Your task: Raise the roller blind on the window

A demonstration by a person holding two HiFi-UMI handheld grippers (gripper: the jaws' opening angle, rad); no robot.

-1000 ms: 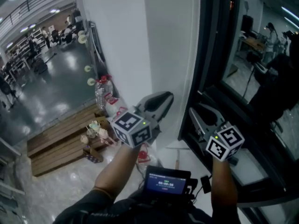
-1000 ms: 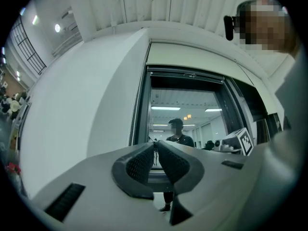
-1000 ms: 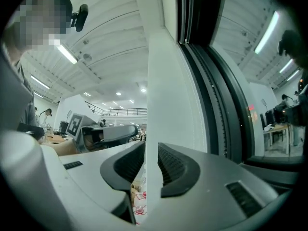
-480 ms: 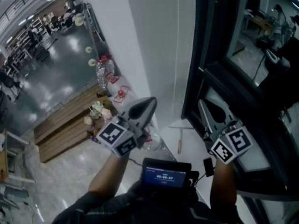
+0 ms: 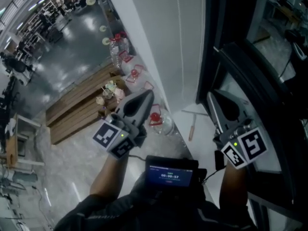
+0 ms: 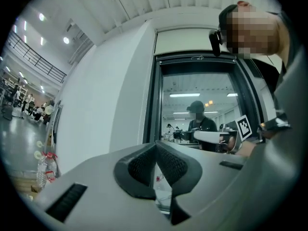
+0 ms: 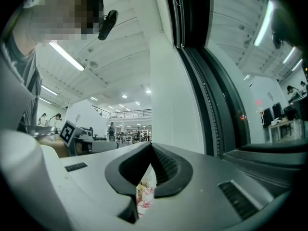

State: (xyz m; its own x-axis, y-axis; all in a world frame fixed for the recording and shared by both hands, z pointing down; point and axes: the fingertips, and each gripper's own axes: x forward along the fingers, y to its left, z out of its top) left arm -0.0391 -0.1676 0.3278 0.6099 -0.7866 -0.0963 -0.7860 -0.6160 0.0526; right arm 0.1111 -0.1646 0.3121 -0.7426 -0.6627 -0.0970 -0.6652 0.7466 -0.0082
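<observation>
The window's dark frame [image 5: 211,42] rises at the right of the head view beside a white wall [image 5: 154,28]. A thin bead chain [image 5: 180,37] hangs down that wall next to the frame. In the left gripper view the blind's white housing [image 6: 192,35] sits above the uncovered glass [image 6: 202,109]. My left gripper [image 5: 146,96] [image 6: 155,146] points at the wall, short of the chain. The right gripper [image 5: 212,96] [image 7: 150,148] points at the frame's foot. Both pairs of jaws have just been closing and stand shut with nothing between them.
A white sill [image 5: 204,129] with a wooden stick [image 5: 192,127] lies below the grippers. Water bottles [image 5: 117,52], red-capped jars [image 5: 155,119] and wooden pallets [image 5: 79,107] stand on the floor to the left. A small screen [image 5: 171,174] hangs at the person's chest.
Both grippers' jaws have gone from open to shut. The left gripper has drawn back to the left and lower; the right one has shifted slightly. The head camera now looks further down.
</observation>
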